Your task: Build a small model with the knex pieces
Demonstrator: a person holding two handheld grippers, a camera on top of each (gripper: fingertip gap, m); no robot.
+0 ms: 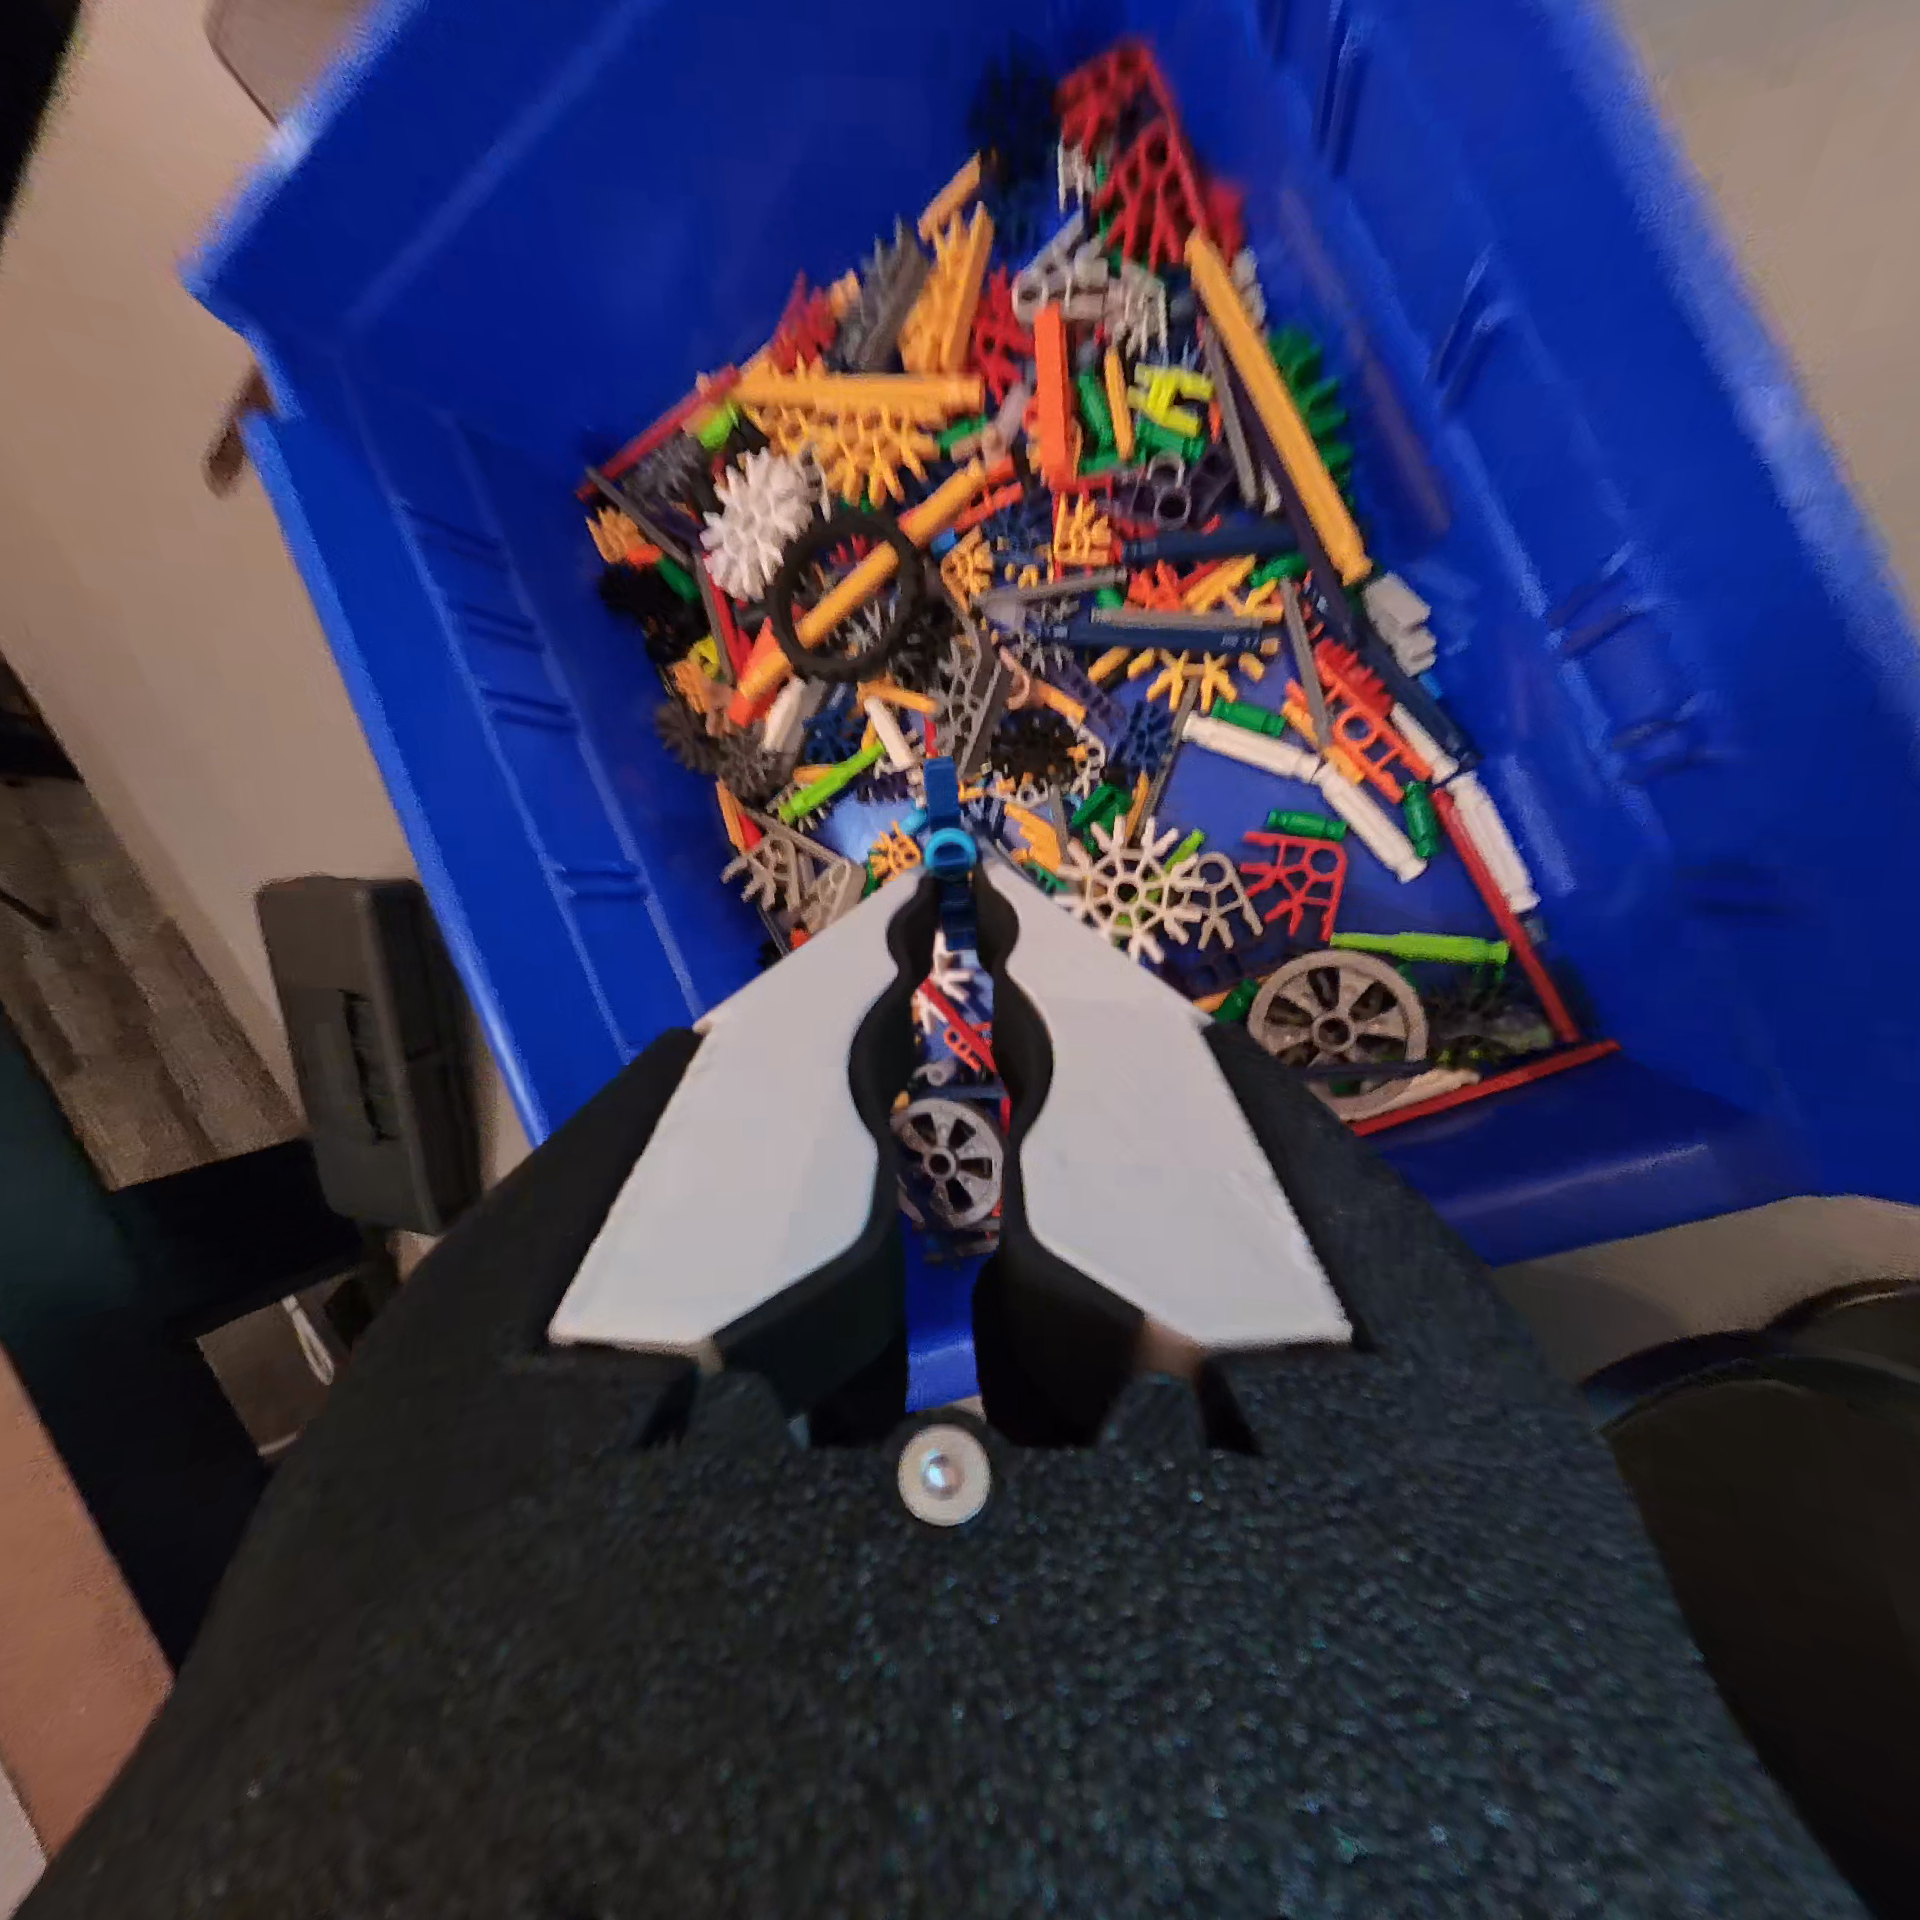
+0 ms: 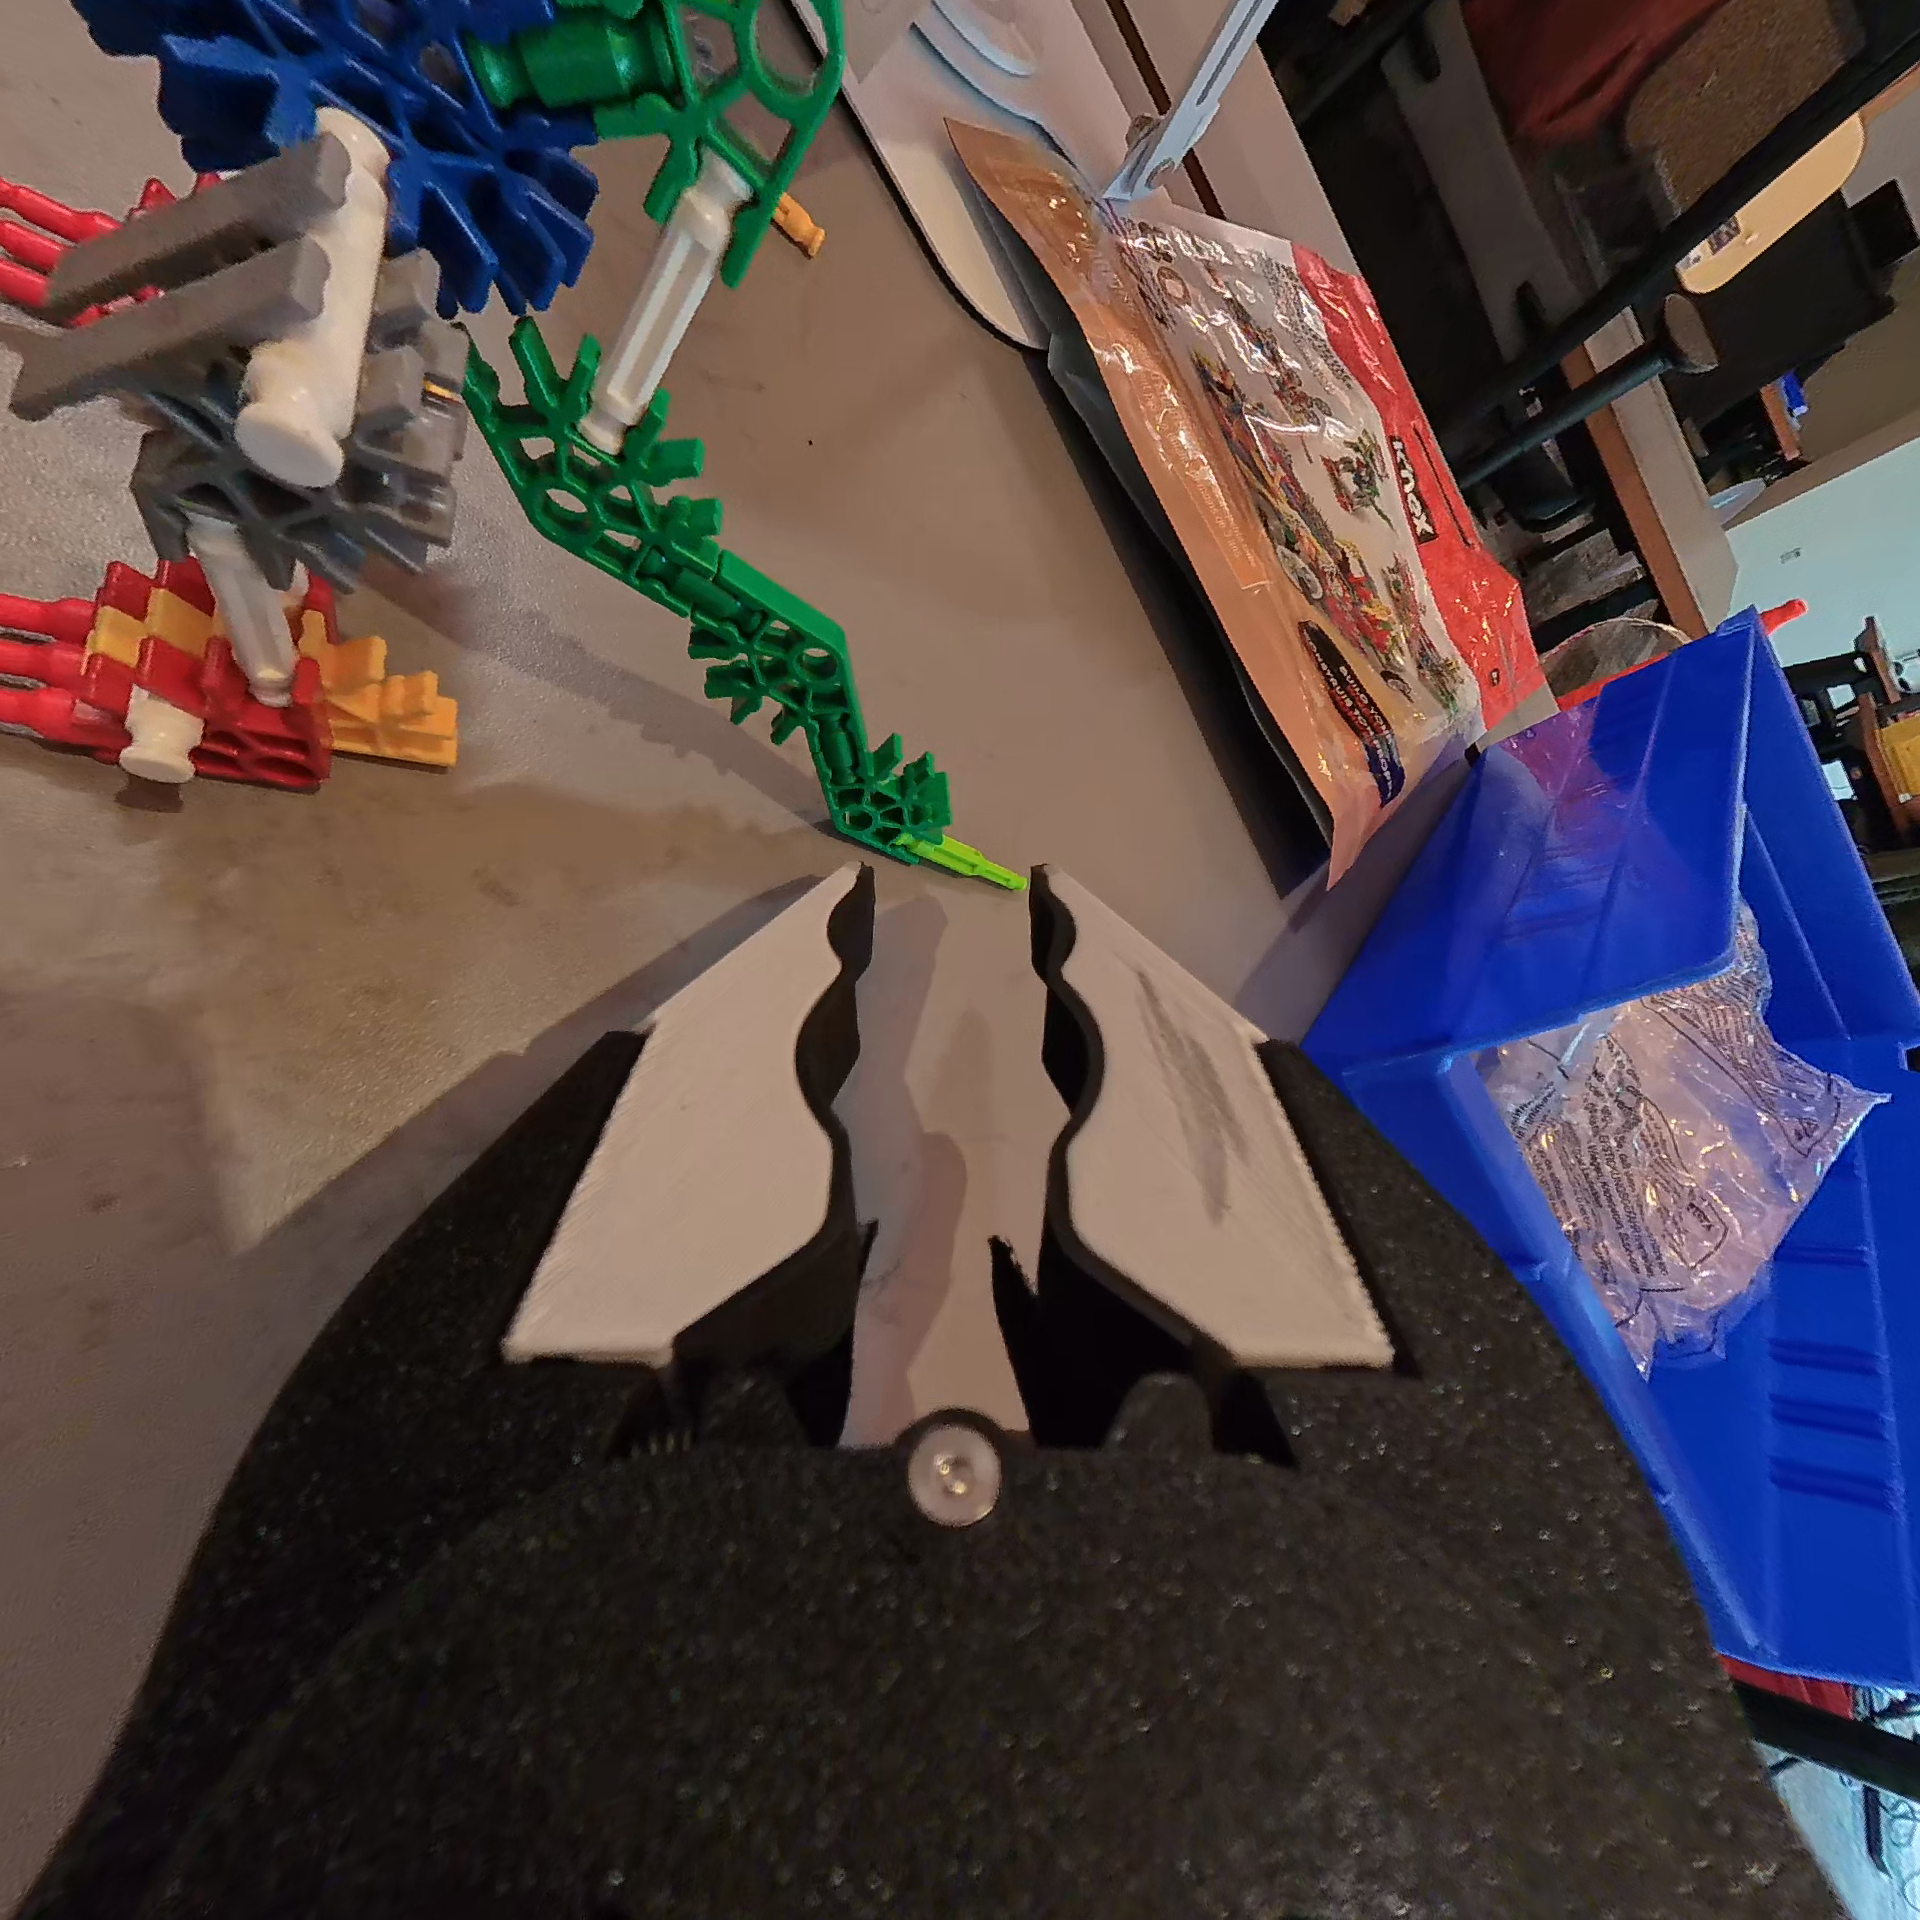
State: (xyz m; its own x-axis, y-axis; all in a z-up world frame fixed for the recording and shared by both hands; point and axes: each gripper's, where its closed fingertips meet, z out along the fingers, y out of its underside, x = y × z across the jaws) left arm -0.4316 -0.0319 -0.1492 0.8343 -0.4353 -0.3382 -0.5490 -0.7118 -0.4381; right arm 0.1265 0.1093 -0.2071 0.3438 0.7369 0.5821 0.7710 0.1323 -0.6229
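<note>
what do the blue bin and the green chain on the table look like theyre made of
Blue bin: looks like moulded plastic, semi-glossy, with ribbed walls.
Green chain: rigid plastic connectors, smooth with slight sheen, snapped together end to end.

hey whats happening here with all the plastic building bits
A person is working two handheld grippers. The left gripper, jaws shut, pinches a small blue piece above a blue bin of mixed construction-toy parts. The right gripper, jaws open and empty, sits low over a grey table near the light green rod at the tip of a green connector chain.
</note>
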